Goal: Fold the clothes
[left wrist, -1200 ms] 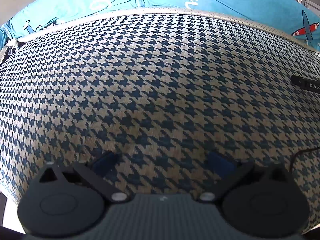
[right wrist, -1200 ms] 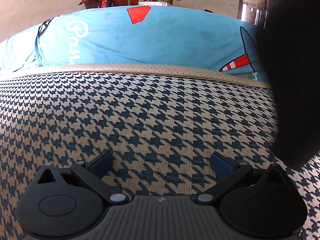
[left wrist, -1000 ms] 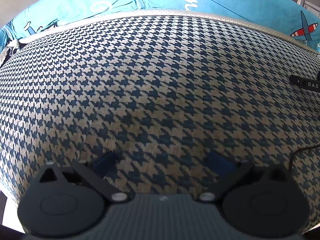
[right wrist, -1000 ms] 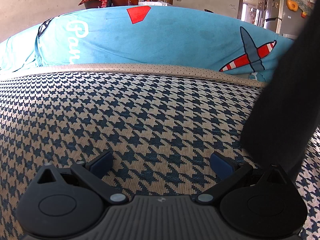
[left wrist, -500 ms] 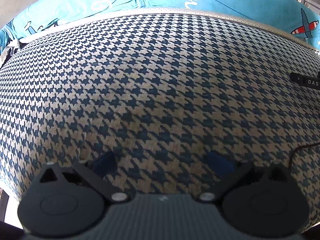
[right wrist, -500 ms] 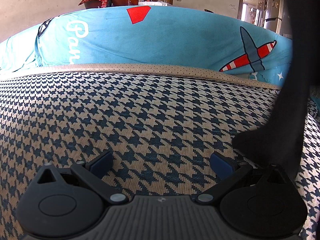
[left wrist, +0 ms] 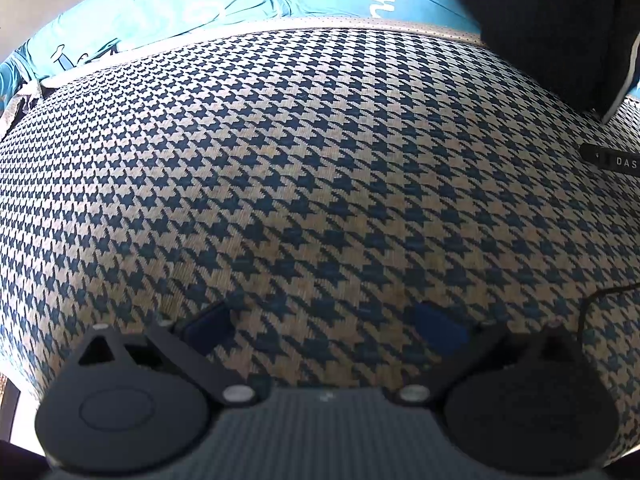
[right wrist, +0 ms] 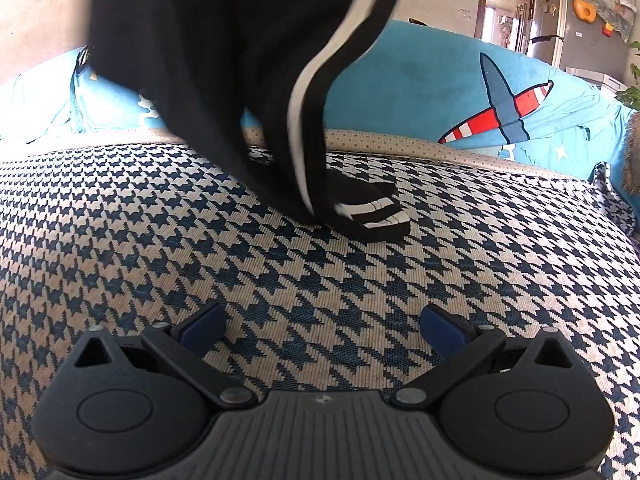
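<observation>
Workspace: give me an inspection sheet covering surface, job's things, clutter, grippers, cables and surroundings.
Surface: houndstooth cover, flat, with a dotted beige border at the far edge.
Job's things: black garment with white stripes hangs from above; its striped end rests bunched on the cover. What holds it is out of view.
Clutter: black strap lettered "DAS" at the right edge.
Grippers: left hand-held gripper open, empty; right hand-held gripper open, empty; both low over the cover.
Cables: thin black cable on the cover, right side.
Surroundings: blue backrest with an airplane print, doorway behind.
</observation>
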The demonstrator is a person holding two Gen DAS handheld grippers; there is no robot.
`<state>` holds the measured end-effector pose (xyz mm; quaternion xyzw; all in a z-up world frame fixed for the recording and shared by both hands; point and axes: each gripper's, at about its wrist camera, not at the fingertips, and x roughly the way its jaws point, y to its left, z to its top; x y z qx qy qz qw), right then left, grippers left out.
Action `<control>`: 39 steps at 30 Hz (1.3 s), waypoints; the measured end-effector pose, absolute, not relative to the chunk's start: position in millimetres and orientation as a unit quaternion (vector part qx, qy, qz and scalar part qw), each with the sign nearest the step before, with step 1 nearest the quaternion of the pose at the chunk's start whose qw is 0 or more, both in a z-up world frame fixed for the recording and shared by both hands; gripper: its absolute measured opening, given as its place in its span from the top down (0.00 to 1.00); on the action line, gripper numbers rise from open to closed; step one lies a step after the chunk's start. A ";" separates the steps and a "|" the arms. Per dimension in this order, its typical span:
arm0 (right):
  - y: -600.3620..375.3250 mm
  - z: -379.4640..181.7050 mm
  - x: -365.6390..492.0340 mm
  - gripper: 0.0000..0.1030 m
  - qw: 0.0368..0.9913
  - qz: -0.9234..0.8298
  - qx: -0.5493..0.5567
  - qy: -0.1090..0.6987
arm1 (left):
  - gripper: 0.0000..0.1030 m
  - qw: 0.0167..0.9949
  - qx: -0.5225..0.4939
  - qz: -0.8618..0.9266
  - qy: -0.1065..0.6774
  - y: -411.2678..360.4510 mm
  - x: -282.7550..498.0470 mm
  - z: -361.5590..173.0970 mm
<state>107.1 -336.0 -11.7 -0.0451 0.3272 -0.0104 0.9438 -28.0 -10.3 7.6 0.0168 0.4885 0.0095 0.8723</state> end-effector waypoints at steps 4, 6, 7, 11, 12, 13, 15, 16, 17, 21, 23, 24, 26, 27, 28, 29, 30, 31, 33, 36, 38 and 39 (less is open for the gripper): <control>-336.2 -11.1 108.9 0.00 0.944 -0.010 -0.045 0.327 | 0.00 0.872 0.016 0.007 0.490 -10.2 -31.9 8.4; -336.2 -11.1 108.8 0.00 0.944 -0.010 -0.045 0.327 | 0.00 0.871 0.016 0.005 0.491 -8.3 -30.9 9.7; -336.2 -11.1 108.8 0.00 0.944 -0.010 -0.045 0.327 | 0.00 0.870 0.015 0.004 0.492 -7.4 -30.4 10.0; -336.1 -11.1 108.9 0.00 0.944 -0.010 -0.045 0.327 | 0.00 0.869 0.014 0.003 0.495 -5.6 -23.4 9.8; -336.1 -11.1 108.9 0.00 0.944 -0.010 -0.045 0.327 | 0.00 0.869 0.014 0.003 0.495 -4.5 -22.2 9.6; -336.1 -11.1 108.9 0.00 0.944 -0.010 -0.045 0.327 | 0.00 0.869 0.014 0.003 0.495 -3.1 -20.5 9.1; -336.0 -11.1 108.9 0.00 0.944 -0.010 -0.045 0.327 | 0.00 0.869 0.014 0.002 0.495 -1.1 -18.9 8.8; -336.0 -11.1 108.9 0.00 0.944 -0.010 -0.045 0.327 | 0.00 0.869 0.013 0.002 0.495 0.1 -18.1 9.0; -336.0 -11.1 108.9 0.00 0.944 -0.010 -0.045 0.327 | 0.00 0.869 0.013 0.002 0.495 1.3 -17.1 8.8; -335.9 -11.1 109.0 0.00 0.944 -0.010 -0.045 0.327 | 0.00 0.869 0.012 0.002 0.494 1.0 -15.6 7.5; -335.9 -11.0 109.0 0.00 0.944 -0.010 -0.045 0.327 | 0.00 0.870 0.013 0.002 0.492 -8.6 -24.4 8.0; -335.9 -11.1 109.0 0.00 0.944 -0.011 -0.045 0.327 | 0.00 0.870 0.013 0.002 0.493 -9.3 -24.5 7.9; -335.8 -11.1 109.0 0.00 0.944 -0.011 -0.045 0.328 | 0.00 0.870 0.014 0.003 0.494 -10.5 -23.8 8.5; -335.8 -11.1 109.0 0.00 0.944 -0.011 -0.046 0.328 | 0.00 0.870 0.014 0.004 0.493 -13.7 -26.4 8.9; -335.8 -11.1 109.0 0.00 0.944 -0.011 -0.046 0.328 | 0.00 0.870 0.015 0.004 0.493 -17.3 -29.7 9.5; -335.8 -11.1 109.0 0.00 0.944 -0.011 -0.046 0.328 | 0.00 0.870 0.015 0.004 0.493 -20.9 -33.0 10.1; -335.8 -11.0 108.9 0.00 0.944 -0.011 -0.046 0.328 | 0.00 0.870 0.015 0.003 0.493 -21.4 -33.0 10.2; -335.8 -11.0 108.9 0.00 0.944 -0.011 -0.046 0.328 | 0.00 0.870 0.015 0.003 0.493 -21.0 -32.1 10.3; -335.8 -11.0 108.8 0.00 0.944 -0.011 -0.046 0.328 | 0.00 0.869 0.015 0.002 0.494 -20.2 -30.8 10.2; -335.9 -10.9 108.7 0.00 0.944 -0.011 -0.046 0.328 | 0.00 0.868 0.017 0.004 0.497 -20.3 -26.6 9.8; -335.8 -10.8 108.7 0.00 0.944 -0.011 -0.046 0.328 | 0.00 0.867 0.018 0.006 0.498 -21.3 -22.9 9.1; -335.7 -10.8 108.7 0.00 0.944 -0.011 -0.046 0.328 | 0.00 0.867 0.019 0.006 0.497 -21.8 -21.4 8.7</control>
